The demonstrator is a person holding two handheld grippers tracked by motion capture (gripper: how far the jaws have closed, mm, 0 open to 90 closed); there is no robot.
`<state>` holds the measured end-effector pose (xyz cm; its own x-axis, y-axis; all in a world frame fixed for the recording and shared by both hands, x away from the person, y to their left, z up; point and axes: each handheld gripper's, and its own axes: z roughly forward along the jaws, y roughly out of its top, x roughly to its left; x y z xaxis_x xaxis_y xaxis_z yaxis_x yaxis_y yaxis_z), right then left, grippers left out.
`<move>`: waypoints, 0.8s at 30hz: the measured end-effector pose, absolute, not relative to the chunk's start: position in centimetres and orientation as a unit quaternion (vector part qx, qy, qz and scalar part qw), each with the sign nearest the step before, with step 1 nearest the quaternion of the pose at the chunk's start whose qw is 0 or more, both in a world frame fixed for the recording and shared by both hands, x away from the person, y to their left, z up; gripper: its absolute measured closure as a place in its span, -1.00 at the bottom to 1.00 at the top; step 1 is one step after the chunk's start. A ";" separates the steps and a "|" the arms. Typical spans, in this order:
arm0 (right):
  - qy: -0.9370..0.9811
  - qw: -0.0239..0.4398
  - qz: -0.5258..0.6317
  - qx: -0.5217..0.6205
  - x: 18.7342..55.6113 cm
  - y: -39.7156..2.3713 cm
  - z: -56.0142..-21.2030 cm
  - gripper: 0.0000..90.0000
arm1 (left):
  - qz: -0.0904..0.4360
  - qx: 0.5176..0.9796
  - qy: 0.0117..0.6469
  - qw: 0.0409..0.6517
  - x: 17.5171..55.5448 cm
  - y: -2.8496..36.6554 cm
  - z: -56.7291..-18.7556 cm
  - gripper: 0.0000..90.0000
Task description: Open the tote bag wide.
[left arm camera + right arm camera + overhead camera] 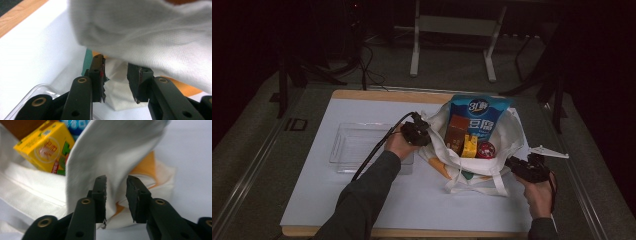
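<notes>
A white cloth tote bag (492, 172) with orange and green print stands open on the white tabletop. Inside it are a tall blue snack bag (479, 115), a brown box (456, 131), a yellow carton (470, 146) and a red round item (486, 149). My left gripper (427, 136) is at the bag's left rim. In the left gripper view its jaws (116, 65) stand apart, with white cloth (150, 32) just above and beyond them. My right gripper (510, 162) is at the bag's right front corner. It is open (116, 180), a fold of bag cloth (105, 147) hangs behind the gap, and the yellow carton (42, 147) lies beyond.
A clear plastic tray (347, 145) lies left of the bag, under the left hand; its rim (37, 92) shows in the left gripper view. The white mat (362, 200) has a wooden border. Stand legs and cables lie on the floor beyond the table.
</notes>
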<state>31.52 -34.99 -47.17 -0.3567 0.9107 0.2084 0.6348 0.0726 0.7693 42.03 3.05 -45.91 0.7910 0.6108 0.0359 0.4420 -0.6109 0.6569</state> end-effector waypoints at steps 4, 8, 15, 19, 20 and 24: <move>0.703 0.175 0.422 0.545 31.4 -35.8 -46.4 0.52 | 0.133 0.883 0.298 0.339 41.7 4.0 -45.1 0.46; 0.698 0.182 0.426 0.546 31.4 -36.4 -45.7 0.51 | 0.139 0.877 0.298 0.350 41.2 4.7 -44.5 0.45; 0.691 0.200 0.430 0.546 30.9 -37.2 -44.2 0.51 | 0.147 0.861 0.299 0.385 40.1 6.3 -42.7 0.44; 0.688 0.210 0.431 0.545 30.7 -37.7 -43.4 0.50 | 0.152 0.854 0.289 0.406 39.3 6.8 -41.3 0.43; 0.688 0.211 0.432 0.544 30.6 -37.7 -43.2 0.49 | 0.154 0.852 0.286 0.411 39.1 6.9 -41.0 0.43; 0.687 0.219 0.439 0.536 30.4 -37.7 -42.5 0.48 | 0.160 0.843 0.282 0.429 38.7 7.0 -39.7 0.43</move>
